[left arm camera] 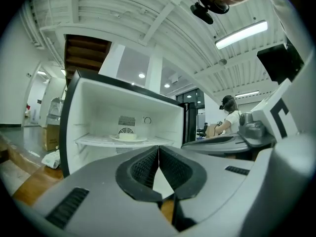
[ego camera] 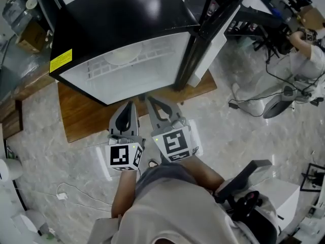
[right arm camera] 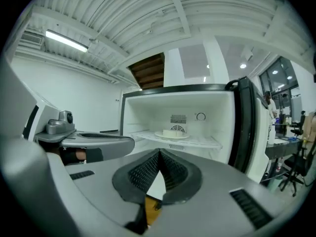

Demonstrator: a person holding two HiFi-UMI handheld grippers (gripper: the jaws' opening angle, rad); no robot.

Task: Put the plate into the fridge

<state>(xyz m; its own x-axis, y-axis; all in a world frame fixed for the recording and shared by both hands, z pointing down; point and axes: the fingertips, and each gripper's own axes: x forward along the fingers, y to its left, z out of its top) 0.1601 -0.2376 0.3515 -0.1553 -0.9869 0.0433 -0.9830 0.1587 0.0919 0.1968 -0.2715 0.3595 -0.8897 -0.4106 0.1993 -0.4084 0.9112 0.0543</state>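
Head view: plate (ego camera: 123,56) (white) inside fridge (ego camera: 127,14)

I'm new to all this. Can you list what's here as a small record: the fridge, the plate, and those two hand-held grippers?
fridge: small, black top, white inside, stands on a wooden board
door: open, swung to the right in the head view
plate: on the shelf inside the fridge, a pale block on it
left hand-held gripper: jaws together, empty, outside the fridge, pointing in
right hand-held gripper: jaws together, empty, outside the fridge, beside the left one
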